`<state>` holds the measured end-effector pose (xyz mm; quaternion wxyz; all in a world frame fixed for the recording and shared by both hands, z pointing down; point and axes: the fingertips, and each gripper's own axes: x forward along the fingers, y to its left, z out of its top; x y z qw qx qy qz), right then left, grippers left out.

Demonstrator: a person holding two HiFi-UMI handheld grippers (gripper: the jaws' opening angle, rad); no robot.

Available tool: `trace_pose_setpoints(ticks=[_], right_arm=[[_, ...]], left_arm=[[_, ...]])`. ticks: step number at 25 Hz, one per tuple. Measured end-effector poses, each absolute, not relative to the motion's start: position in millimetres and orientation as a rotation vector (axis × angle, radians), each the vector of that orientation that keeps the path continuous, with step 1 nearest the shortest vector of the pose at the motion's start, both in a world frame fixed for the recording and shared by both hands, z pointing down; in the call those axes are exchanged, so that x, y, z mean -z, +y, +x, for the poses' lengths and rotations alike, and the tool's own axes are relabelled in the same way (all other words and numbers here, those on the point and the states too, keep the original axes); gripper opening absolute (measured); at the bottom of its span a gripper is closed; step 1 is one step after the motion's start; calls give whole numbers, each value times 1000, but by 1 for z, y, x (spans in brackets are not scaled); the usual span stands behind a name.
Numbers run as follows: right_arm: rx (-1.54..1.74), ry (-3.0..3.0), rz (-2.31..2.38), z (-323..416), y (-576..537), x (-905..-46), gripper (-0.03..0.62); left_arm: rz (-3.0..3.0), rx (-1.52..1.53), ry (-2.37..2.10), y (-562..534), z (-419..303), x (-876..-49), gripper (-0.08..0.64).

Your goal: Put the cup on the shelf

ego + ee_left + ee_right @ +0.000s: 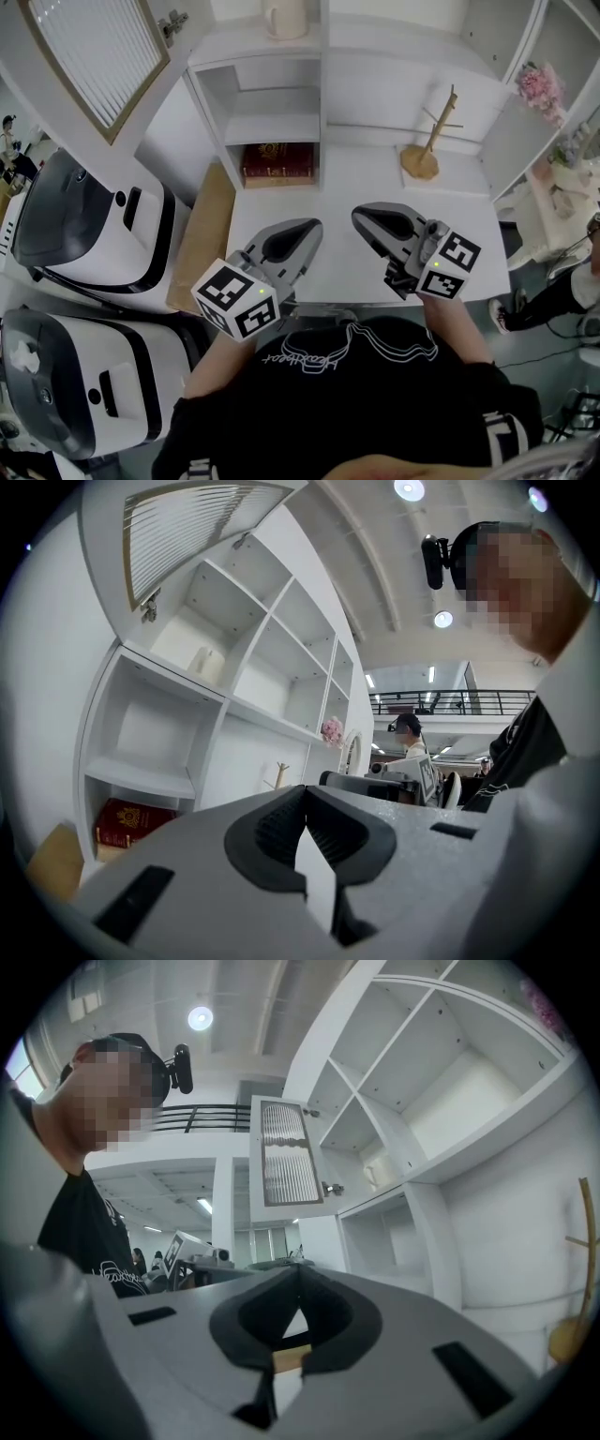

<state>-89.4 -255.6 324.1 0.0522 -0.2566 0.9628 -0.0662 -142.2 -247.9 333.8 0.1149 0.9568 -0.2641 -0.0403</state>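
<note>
A cream cup (pixel 284 17) stands in an upper compartment of the white shelf unit (pixel 272 127), far from both grippers. It also shows small in the left gripper view as the cup (pixel 208 663) and in the right gripper view as the cup (pixel 378 1174). My left gripper (pixel 305 230) hovers over the white table (pixel 375 183) near its front edge, jaws shut with nothing between them. My right gripper (pixel 361 217) hangs beside it, jaw tips together and holding nothing. Both grippers point toward the shelf.
A red book (pixel 279 164) lies in the bottom shelf compartment. A wooden mug tree (pixel 427 150) stands at the back right of the table. A slatted cabinet door (pixel 94 56) hangs open at upper left. White machines (pixel 84 225) and a wooden board (pixel 202 234) sit left of the table.
</note>
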Motion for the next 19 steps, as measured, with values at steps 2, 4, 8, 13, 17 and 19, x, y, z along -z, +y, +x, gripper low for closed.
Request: trace_pose_setpoints(ticks=[2,4,8,13,17,19], right_arm=[[216,2932,-791,-89,-255,-328,6],[228,2931,-799,-88,-255,-331,6],[239,2931,-805,-87,-255,-335,6],[247,2928,-810,-86,-256,-337,6],[256,2929,-818,-84,-257,-340,6],[257,2929,-821,-82,-257,-340,6]], left_arm=[[2794,124,-757,-247,-140,-336,5],[2794,126,-748,-247,-139,-336,5],[2799,112,-752,-246,-138,-340,5],[2788,110,-765,-248,-139,-343,5],[2789,107,-763,-250,-138,-344,5],[2794,98,-760,-250,-136,-346,5]])
